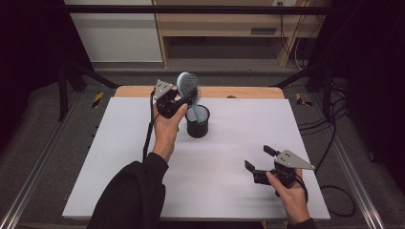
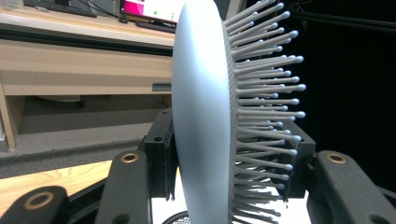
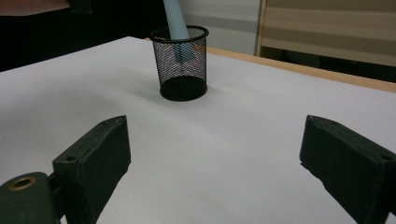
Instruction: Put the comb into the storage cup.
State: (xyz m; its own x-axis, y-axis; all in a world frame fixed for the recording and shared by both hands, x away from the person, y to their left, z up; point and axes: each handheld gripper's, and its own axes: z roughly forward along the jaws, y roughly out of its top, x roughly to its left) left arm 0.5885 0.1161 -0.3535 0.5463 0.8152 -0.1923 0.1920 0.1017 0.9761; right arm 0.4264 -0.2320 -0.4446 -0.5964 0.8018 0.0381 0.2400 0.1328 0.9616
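A pale blue hairbrush (image 1: 187, 86) stands upright with its handle down in a black mesh cup (image 1: 197, 125) at the back middle of the white table (image 1: 229, 181). My left gripper (image 1: 184, 101) is shut on the brush head. In the left gripper view its pads (image 2: 161, 154) press the smooth back and the bristle side of the brush (image 2: 201, 116). My right gripper (image 1: 258, 157) rests low at the front right, open and with nothing between its fingers. The right gripper view shows its jaws (image 3: 215, 154) wide apart, facing the cup (image 3: 183, 65) and the brush handle (image 3: 175, 23).
A wooden cabinet (image 1: 224, 24) stands behind the table. Black frame legs (image 1: 71, 76) slant at both back corners. Cables (image 1: 334, 143) trail on the floor to the right. A wooden strip (image 1: 239, 92) edges the table's far side.
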